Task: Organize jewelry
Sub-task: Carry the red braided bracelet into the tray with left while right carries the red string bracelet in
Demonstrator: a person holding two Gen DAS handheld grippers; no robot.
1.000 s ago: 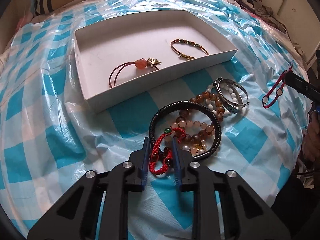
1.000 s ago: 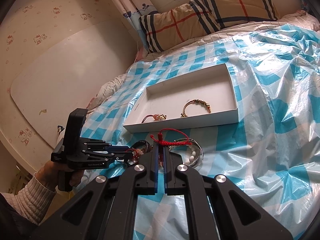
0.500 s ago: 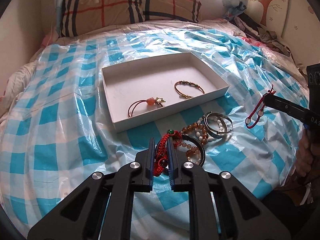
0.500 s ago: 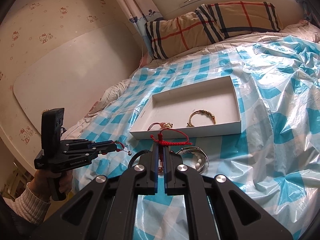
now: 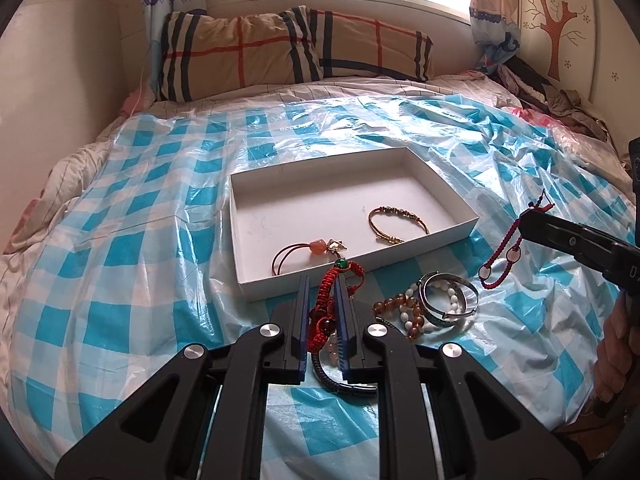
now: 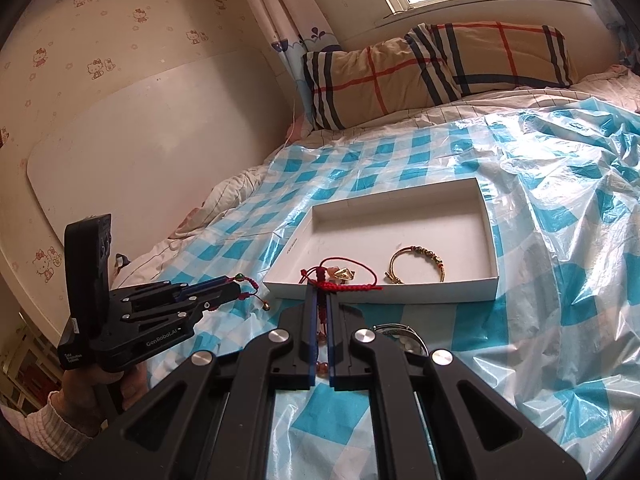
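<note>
While bead bracelets (image 5: pixel 404 312) show leftward, rightward shows only silver bangle (image 6: pixel 400 334).

My left claw (image 5: pixel 322 296) is matt black plastic with shiny metal rivets, and its blue pads (image 5: pixel 341 312) pinch a knotted red cord bracelet (image 5: pixel 325 305) of rough woven thread with one glossy green bead. My right claw (image 6: pixel 321 308) (same matt plastic) nips a thin red string bracelet (image 6: pixel 344 285). The white box (image 5: pixel 456 236) looks like smooth matt card. A glossy, crinkled plastic sheet (image 5: pixel 132 248) covers the bed, and the plaid pillow (image 5: pixel 288 50) is soft cloth.
</note>
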